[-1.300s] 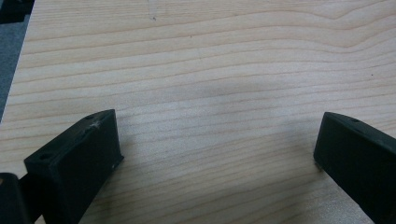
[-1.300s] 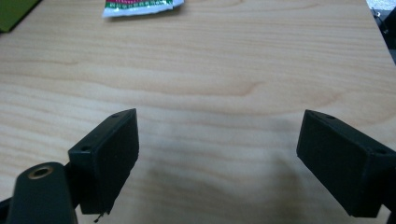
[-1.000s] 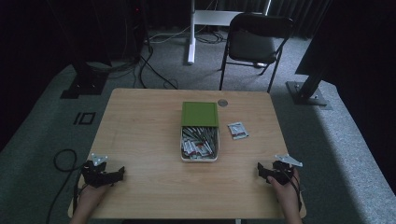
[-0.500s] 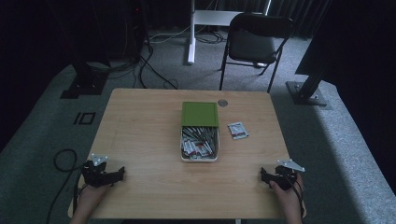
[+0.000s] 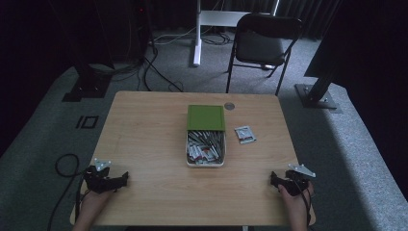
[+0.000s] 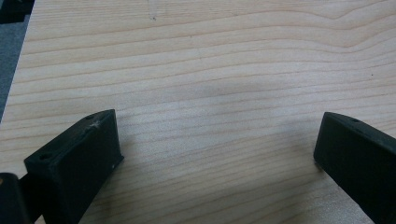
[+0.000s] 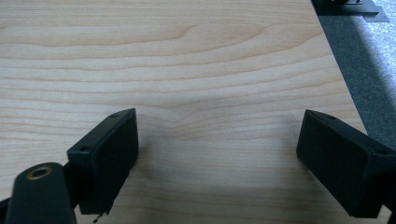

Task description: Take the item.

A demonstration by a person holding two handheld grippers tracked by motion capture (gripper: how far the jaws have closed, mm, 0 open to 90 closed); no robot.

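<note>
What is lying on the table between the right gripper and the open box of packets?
Nothing: in the high view, bare wooden table runs from the right gripper to the open box. The loose packet lies farther back.

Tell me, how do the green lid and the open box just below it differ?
The green lid is a flat, plain green square lying farther from the person; the open box is pale-walled, nearer, and filled with small packets. The lid shows nothing on it, the box shows its contents. Both sit mid-table, touching, about equally wide.
</note>
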